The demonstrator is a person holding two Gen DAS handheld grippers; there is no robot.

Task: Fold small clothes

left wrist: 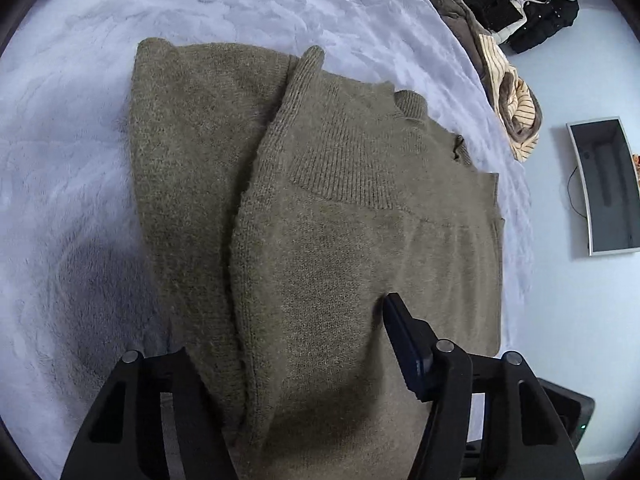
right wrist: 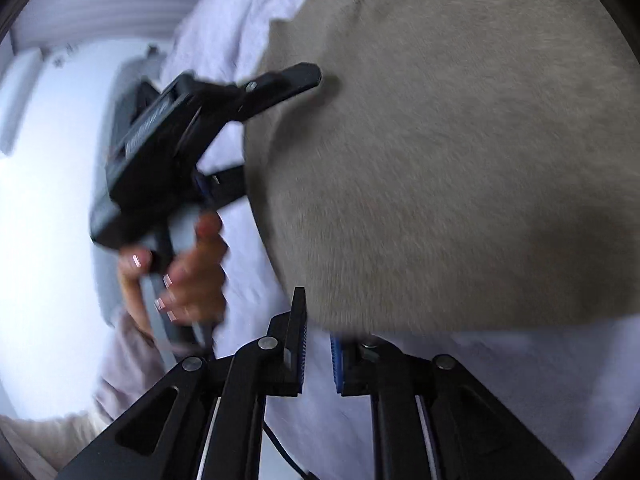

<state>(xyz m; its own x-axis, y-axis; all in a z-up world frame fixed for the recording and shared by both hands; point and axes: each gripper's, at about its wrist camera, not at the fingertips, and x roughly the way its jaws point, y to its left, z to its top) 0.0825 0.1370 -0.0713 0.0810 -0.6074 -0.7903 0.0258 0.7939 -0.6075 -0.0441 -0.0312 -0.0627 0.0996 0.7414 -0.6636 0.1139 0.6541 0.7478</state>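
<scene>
Left gripper (left wrist: 304, 344) stood with jaws spread wide; one finger (left wrist: 404, 340) showed its full length, the other's tip was hidden. Right gripper (right wrist: 318, 340) had jaws parted by a narrow gap, nothing between the pads. Left hand (right wrist: 188, 276) wrapped the left gripper's handle.

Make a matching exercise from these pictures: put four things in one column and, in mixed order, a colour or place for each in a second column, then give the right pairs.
Column one:
1. sweater
2. blanket
3. striped garment
4. black clothes

Column two:
A. white and fluffy, covering the bed
B. olive green, folded, in the middle
C. on the pale floor beyond the bed
D. cream with dark lines, hanging at the bed edge

Right pairs: 1-B, 2-A, 3-D, 4-C
</scene>
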